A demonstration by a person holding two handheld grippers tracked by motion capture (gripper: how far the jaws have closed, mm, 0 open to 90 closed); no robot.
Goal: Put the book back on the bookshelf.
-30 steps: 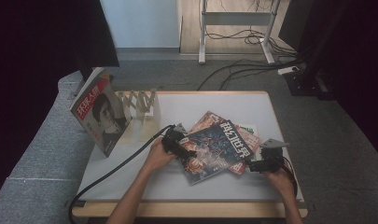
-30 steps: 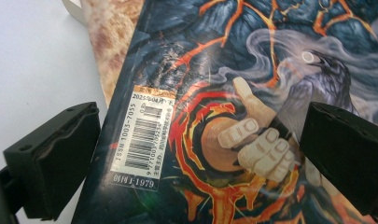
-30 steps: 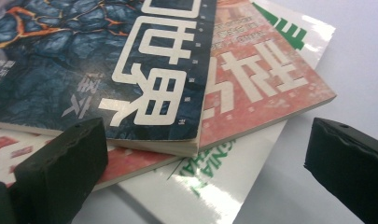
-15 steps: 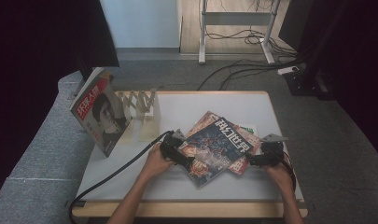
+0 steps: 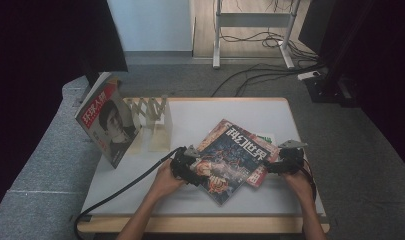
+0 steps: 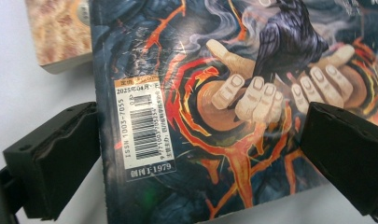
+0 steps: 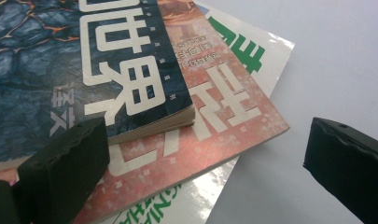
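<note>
Both grippers' jaws are gaping wide: left gripper (image 5: pixel 190 168) straddling the top magazine (image 5: pixel 229 159), risking dragging the red one (image 7: pixel 224 126) beneath.

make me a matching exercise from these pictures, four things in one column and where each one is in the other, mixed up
Things:
1. dark blue magazine
2. red magazine
3. portrait magazine
4. left gripper

Places:
A. upright at the table's left edge, beside the wooden rack
B. at the stack's near-left corner, jaws open
C. on top of the stack
D. second in the stack, above a white and green one

Pairs: 1-C, 2-D, 3-A, 4-B
</note>
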